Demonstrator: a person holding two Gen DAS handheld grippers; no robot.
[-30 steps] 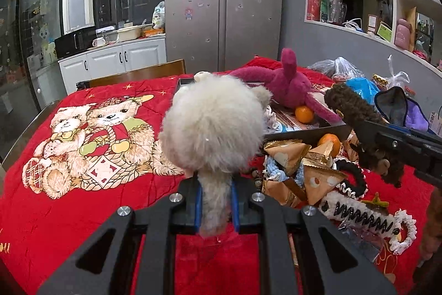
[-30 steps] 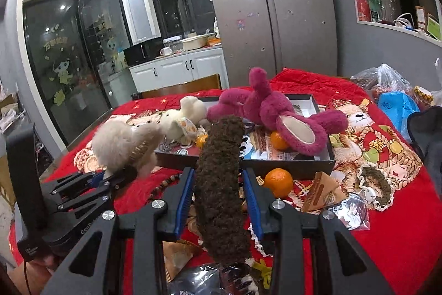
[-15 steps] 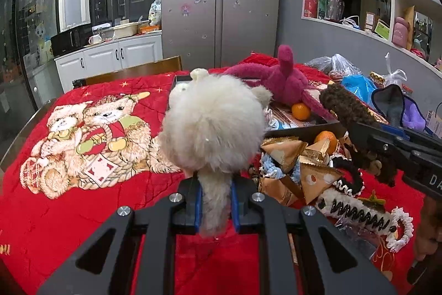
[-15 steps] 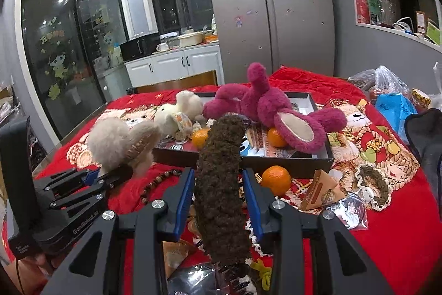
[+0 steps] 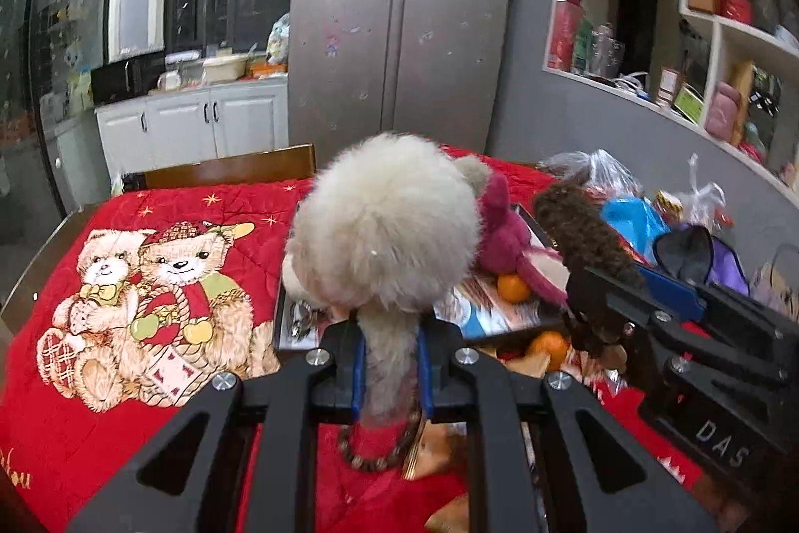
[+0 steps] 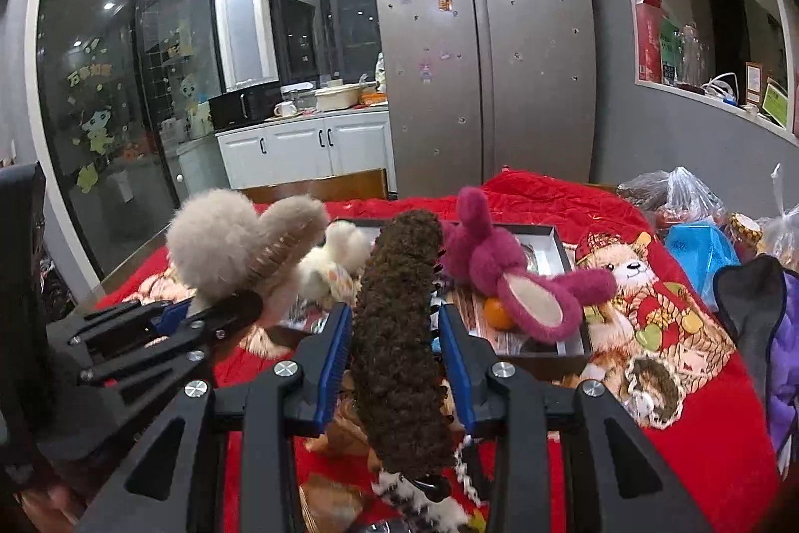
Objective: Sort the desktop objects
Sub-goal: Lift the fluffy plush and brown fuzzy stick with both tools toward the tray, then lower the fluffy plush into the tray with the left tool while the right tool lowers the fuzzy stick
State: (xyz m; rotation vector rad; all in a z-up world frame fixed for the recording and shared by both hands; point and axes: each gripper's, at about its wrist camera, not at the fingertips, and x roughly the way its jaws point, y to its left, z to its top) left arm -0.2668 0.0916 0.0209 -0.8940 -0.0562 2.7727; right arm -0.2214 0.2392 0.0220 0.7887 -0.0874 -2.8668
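Observation:
My left gripper [image 5: 388, 333] is shut on the stem of a fluffy cream plush clip [image 5: 384, 243], held up above the red blanket. In the right wrist view the same cream clip [image 6: 224, 243] and left gripper [image 6: 219, 313] are at the left. My right gripper [image 6: 394, 333] is shut on a long brown curly plush clip [image 6: 399, 283], also lifted off the table; from the left wrist view that brown clip [image 5: 579, 228] shows at the right. Behind both lies a shallow black box [image 6: 559, 243] holding a pink plush toy [image 6: 494, 268], a white plush [image 6: 339, 253] and an orange [image 6: 497, 313].
A red blanket with a bear print [image 5: 150, 283] covers the table. A bead bracelet [image 5: 374, 458], a second orange [image 5: 547, 343] and a black-and-white clip [image 6: 419, 498] lie below the grippers. Plastic bags [image 6: 674, 193], a blue bag [image 6: 699, 248] and a dark pouch [image 6: 754, 308] crowd the right edge.
Both grippers have risen with their clips still held, so the table and box sit lower in both views. The loose items under the grippers have dropped further below.

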